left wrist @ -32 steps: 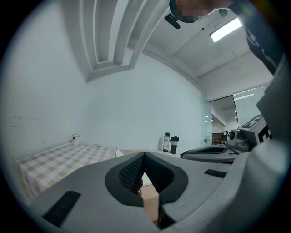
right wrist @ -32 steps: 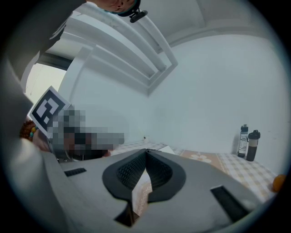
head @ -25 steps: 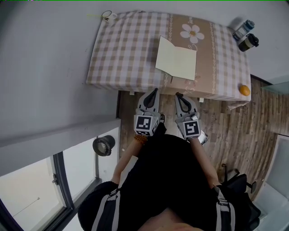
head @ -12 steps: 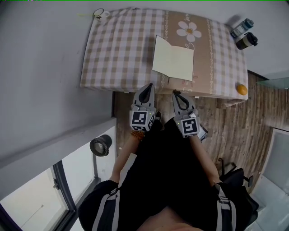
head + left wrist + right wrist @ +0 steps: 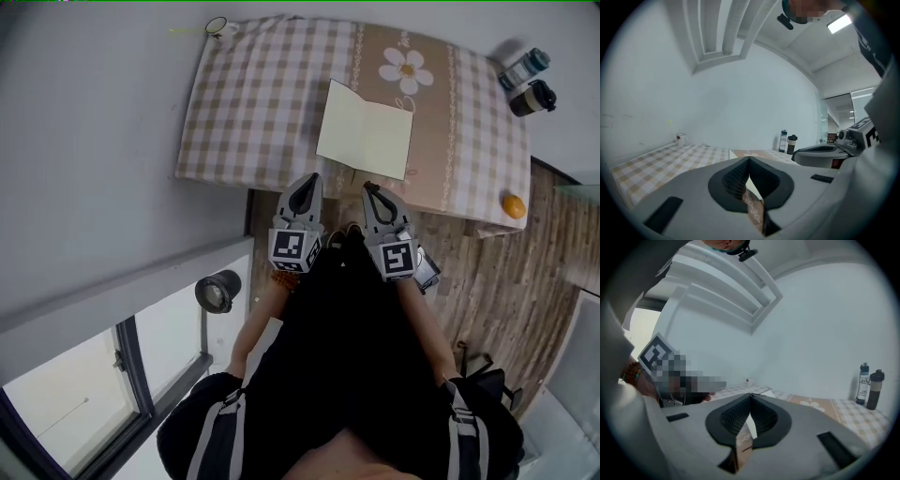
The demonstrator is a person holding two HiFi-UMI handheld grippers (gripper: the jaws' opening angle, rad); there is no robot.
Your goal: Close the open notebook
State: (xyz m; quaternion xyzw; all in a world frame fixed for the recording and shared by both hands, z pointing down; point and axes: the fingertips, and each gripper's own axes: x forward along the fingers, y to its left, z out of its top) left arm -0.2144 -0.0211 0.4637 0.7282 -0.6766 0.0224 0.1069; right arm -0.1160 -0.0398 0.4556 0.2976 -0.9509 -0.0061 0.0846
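Since the notebook (image 5: 366, 139) is seen lying spread open with its cream pages up, none of the closing can be judged as done. It rests on the table (image 5: 253, 112), toward the table's front edge and somewhat right of its middle, just on the near side of the flower printed on the cloth.

The left gripper (image 5: 308, 181) and the right gripper (image 5: 369, 188) are held side by side just off the table's front edge, pointed toward it. Each pair of tongs is pressed together, with nothing caught between them, and no contact with the notebook has been made. What is left is judged to be the whole job: the table's front edge must be crossed, one leaf lifted, and that leaf folded over onto the other.

A mug (image 5: 217, 26) is stood at the table's far left corner, and two lidded bottles (image 5: 530, 82) are stood at its far right corner. What is inside any of them cannot be made out. A small orange (image 5: 513, 205) is left at the table's front right corner.
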